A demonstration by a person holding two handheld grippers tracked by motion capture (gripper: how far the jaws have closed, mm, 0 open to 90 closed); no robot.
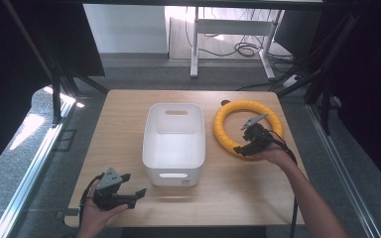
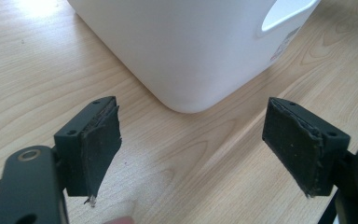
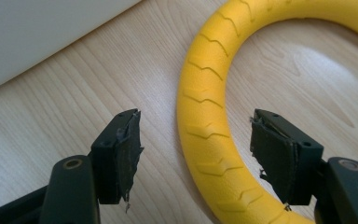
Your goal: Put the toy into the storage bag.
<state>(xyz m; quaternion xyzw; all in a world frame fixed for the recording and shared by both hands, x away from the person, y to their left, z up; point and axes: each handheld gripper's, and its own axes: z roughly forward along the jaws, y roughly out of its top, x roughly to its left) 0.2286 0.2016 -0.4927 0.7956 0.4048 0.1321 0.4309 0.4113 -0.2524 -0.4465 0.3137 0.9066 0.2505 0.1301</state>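
the yellow ring (image 3: 205,126) lies flat on the table (image 1: 119,119), right of the white bin (image 1: 173,144). the right claw (image 3: 193,156) is apart, one jaw each side of the ring's band, not squeezing it.

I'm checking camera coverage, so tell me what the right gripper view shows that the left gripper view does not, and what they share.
Right gripper view: the yellow ring lying flat, its band between the open right tongs, pads not touching it.
Left gripper view: the white bin's rounded corner, handle slot and label ahead of the open left tongs, nothing between them.
Both: the wooden table and some of the white bin.
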